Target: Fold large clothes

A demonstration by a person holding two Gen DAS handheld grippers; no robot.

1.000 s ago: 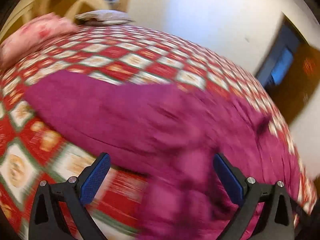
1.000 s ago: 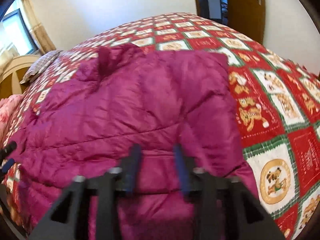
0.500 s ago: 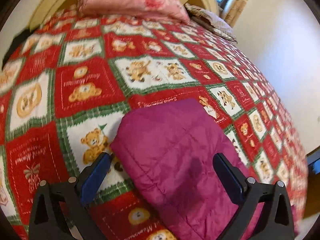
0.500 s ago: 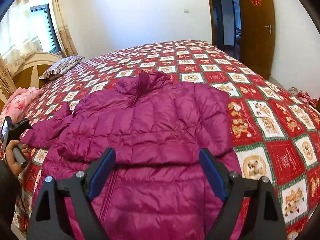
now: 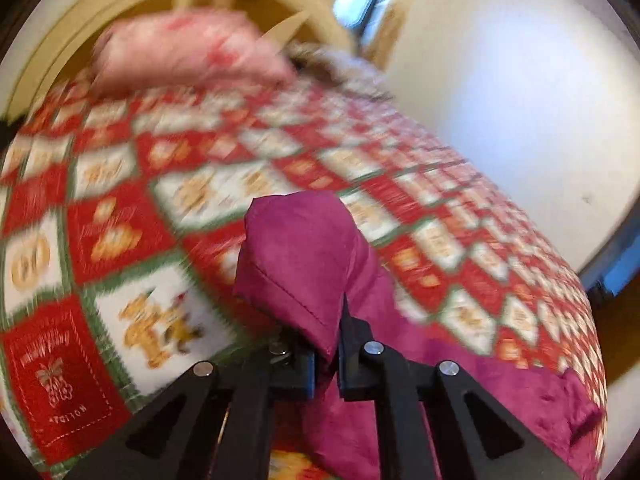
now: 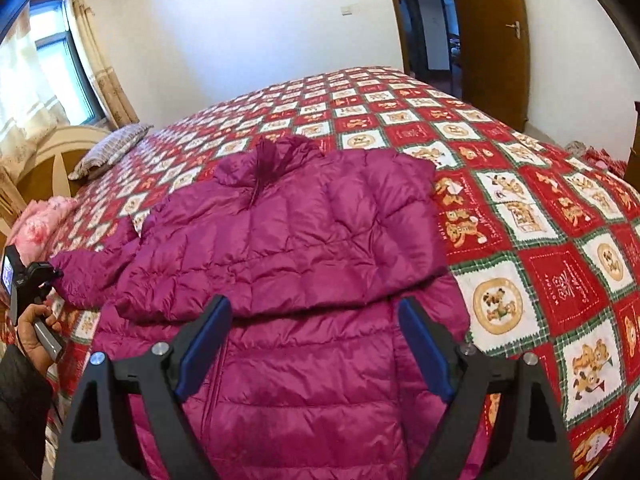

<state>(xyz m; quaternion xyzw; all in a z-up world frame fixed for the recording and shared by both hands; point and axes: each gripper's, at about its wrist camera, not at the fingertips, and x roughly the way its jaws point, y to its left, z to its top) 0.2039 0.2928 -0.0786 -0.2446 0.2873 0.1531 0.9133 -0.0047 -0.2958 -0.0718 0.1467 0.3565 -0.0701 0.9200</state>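
Observation:
A magenta puffer jacket lies flat on the bed, collar toward the far side, its right sleeve folded across the chest. My right gripper is open and empty, hovering above the jacket's lower front. My left gripper is shut on the cuff end of the jacket's left sleeve, which bulges up between the jaws. In the right wrist view the left gripper sits at the sleeve's end at the bed's left edge.
The bed has a red, white and green bear-patterned quilt. A pink pillow and a striped pillow lie by the wooden headboard. A brown door stands at the far right.
My left gripper has closed on the sleeve's cuff; half a second ago it was open above it. My right gripper opened and drew back from the jacket.

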